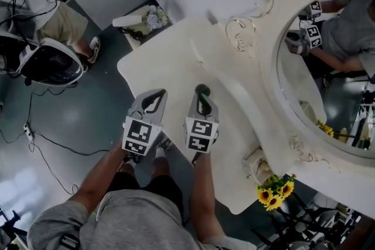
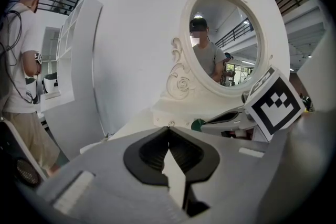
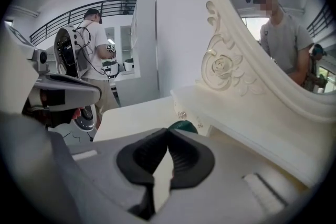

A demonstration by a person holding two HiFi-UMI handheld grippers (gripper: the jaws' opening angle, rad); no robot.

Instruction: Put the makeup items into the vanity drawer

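Note:
My right gripper hovers over the white vanity table, jaws shut, with a small dark green makeup item pinched at its very tips. The same green item peeks out just past the meeting tips, and the left gripper view catches the green item at the right gripper's nose. My left gripper hangs beside it over the table's front edge, shut with nothing in it. The vanity's drawer front with its small metal knob is just beyond the green item and looks closed.
A large oval mirror in an ornate white frame stands along the table's right side. Sunflowers sit at the near right corner, white flowers at the far corner. A person stands at far left, with cables on the floor.

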